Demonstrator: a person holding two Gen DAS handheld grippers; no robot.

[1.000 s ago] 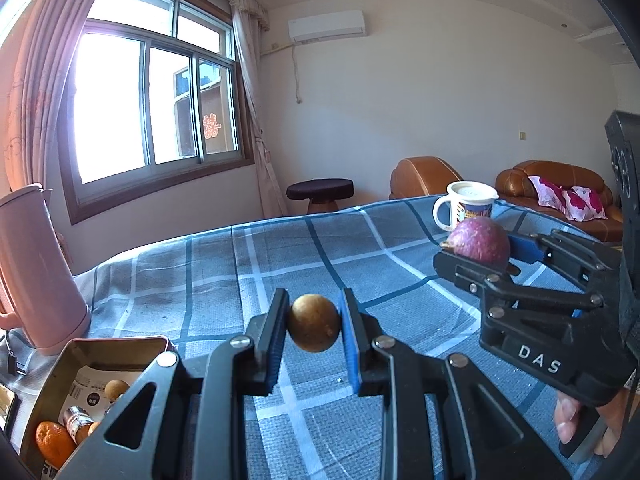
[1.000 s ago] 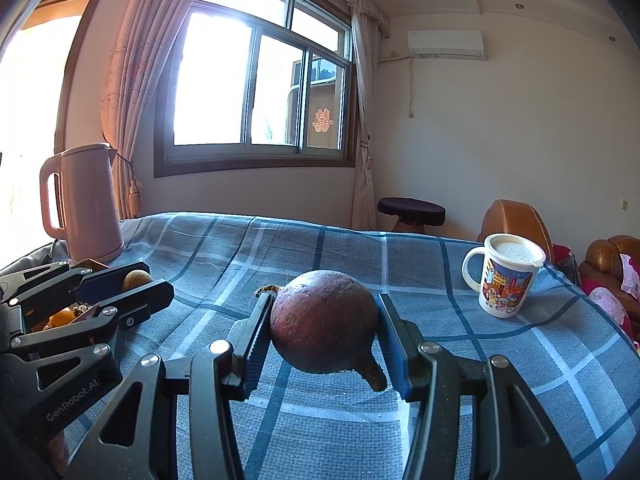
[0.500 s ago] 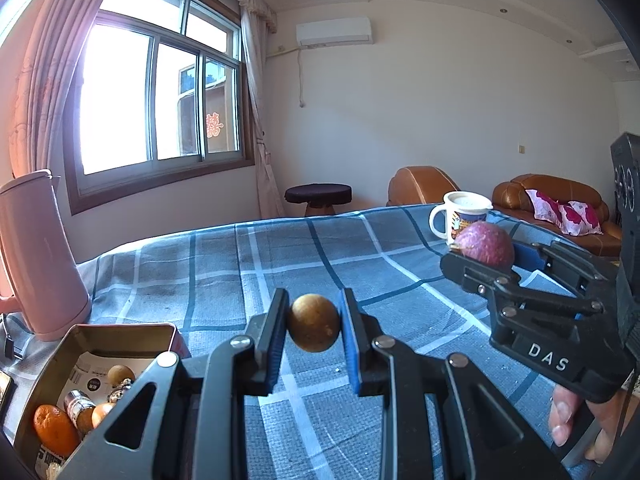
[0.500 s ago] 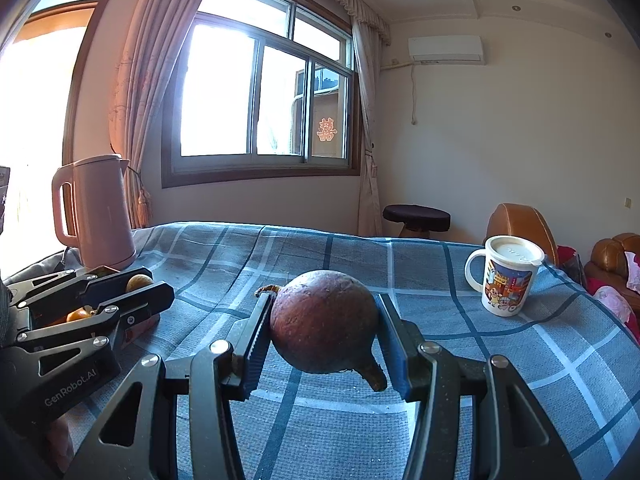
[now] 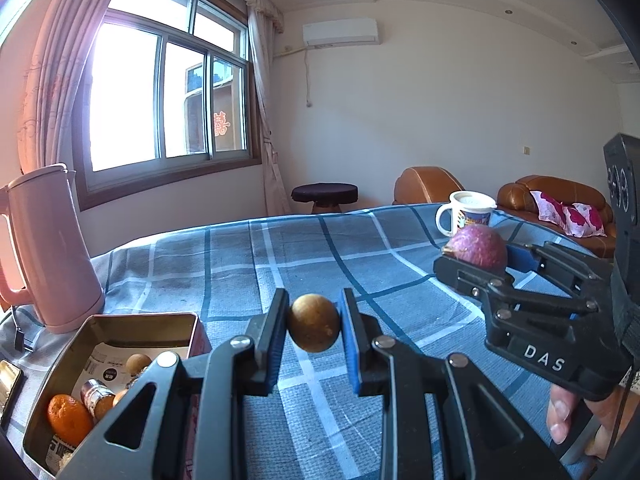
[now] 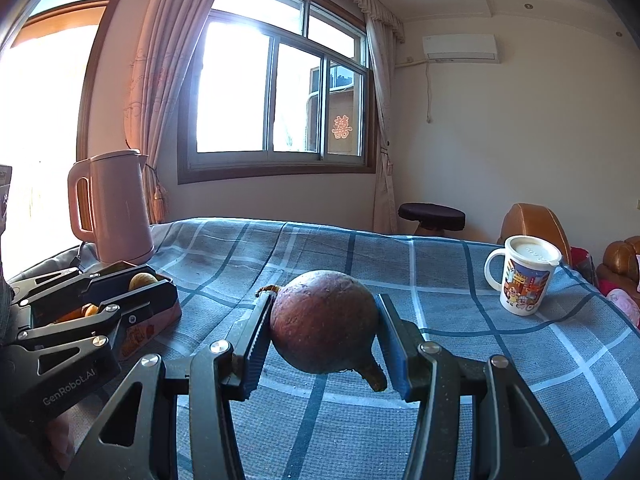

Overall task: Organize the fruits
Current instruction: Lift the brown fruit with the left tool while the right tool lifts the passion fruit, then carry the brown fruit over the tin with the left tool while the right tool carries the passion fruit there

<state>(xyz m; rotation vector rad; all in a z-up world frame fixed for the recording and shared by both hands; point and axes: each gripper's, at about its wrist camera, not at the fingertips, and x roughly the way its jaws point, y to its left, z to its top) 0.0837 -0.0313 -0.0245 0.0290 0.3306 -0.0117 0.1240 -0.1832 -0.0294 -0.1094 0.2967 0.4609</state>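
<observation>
My left gripper (image 5: 314,330) is shut on a small round tan fruit (image 5: 314,328), held above the blue plaid tablecloth (image 5: 280,256). To its lower left sits an open metal tin (image 5: 120,322) holding an orange (image 5: 68,420), a small tan fruit (image 5: 138,362) and a small jar. My right gripper (image 6: 324,332) is shut on a large purple-brown fruit (image 6: 324,328) with a stub pointing down. In the left wrist view that purple fruit (image 5: 478,248) and the right gripper (image 5: 484,258) hover at the right. In the right wrist view the left gripper (image 6: 144,286) hangs over the tin at the left.
A pink kettle (image 5: 48,248) stands behind the tin at the table's left. A white printed mug (image 6: 524,276) with a lid stands at the far right. A dark phone (image 5: 8,384) lies at the left edge. A person's fingers (image 5: 568,412) hold the right gripper's handle.
The left gripper has drifted left with its small fruit, so more of the tin shows below it. The right gripper keeps its hold on the purple fruit and has barely moved.
</observation>
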